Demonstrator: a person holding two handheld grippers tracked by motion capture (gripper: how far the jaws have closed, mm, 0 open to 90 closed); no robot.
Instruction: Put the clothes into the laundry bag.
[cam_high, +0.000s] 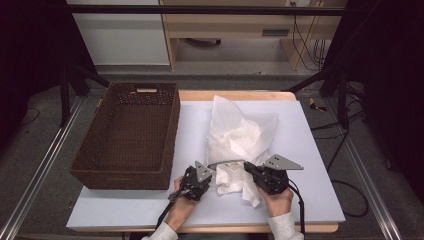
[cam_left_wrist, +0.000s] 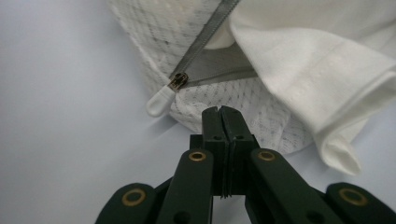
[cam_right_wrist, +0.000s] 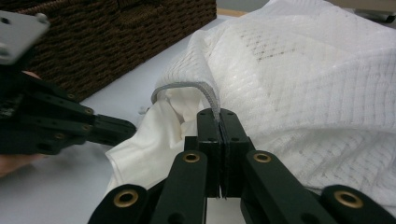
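My right gripper (cam_right_wrist: 219, 116) is clamped on the grey zipper tape (cam_right_wrist: 187, 87) at the mouth of the white mesh laundry bag (cam_high: 235, 135); the tape arcs up from my fingers (cam_right_wrist: 208, 130) and the bag edge lifts with it. My left gripper (cam_left_wrist: 220, 112) is closed, fingers (cam_left_wrist: 212, 126) pressed together against the mesh just below the zipper opening. I can't tell if mesh is actually pinched in there. The white zipper pull (cam_left_wrist: 161, 100) lies just left of my left fingertips, apart from them, resting on the worktop (cam_high: 310, 150). White cloth (cam_left_wrist: 317, 84) spills out of the bag mouth to the right of the left gripper. The bag sits mid-worktop, near edge between both grippers, rest trailing toward the far side. Brown wicker basket (cam_high: 127, 135) sits left of the bag, apart from it.
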